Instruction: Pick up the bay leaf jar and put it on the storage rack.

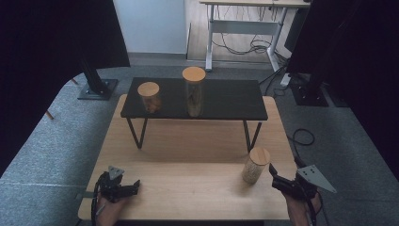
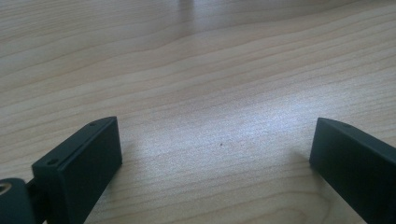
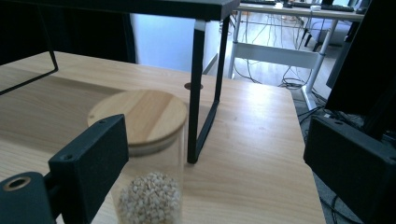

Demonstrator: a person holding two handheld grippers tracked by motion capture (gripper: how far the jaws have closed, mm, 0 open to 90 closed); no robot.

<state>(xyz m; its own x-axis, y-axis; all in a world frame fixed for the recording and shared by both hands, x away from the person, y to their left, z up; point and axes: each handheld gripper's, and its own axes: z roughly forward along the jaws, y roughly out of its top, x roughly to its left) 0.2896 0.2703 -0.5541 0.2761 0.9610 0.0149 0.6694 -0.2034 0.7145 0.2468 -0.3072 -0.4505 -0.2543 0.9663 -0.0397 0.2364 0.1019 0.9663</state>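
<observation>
A pale wooden bench (image 1: 188, 188) carries a low black shelf (image 1: 226, 101) on thin legs. A glass jar (image 1: 255, 165) with a round wooden lid stands upright on the bench, near its front right corner, just in front of the shelf's right leg. The right gripper (image 1: 274, 176) sits just to the jar's right, its fingers spread wide and pointing toward it. In the right gripper view the jar (image 3: 148, 140), holding pale grains, stands beside the left finger (image 3: 91, 165), not yet centred in the gap. Its long axis is vertical. The left gripper (image 1: 133, 186) rests well apart at the front left, fingers also wide over bare wood. Two more lidded jars stand on the shelf: a short one (image 1: 149, 97) and a tall one (image 1: 194, 91).
</observation>
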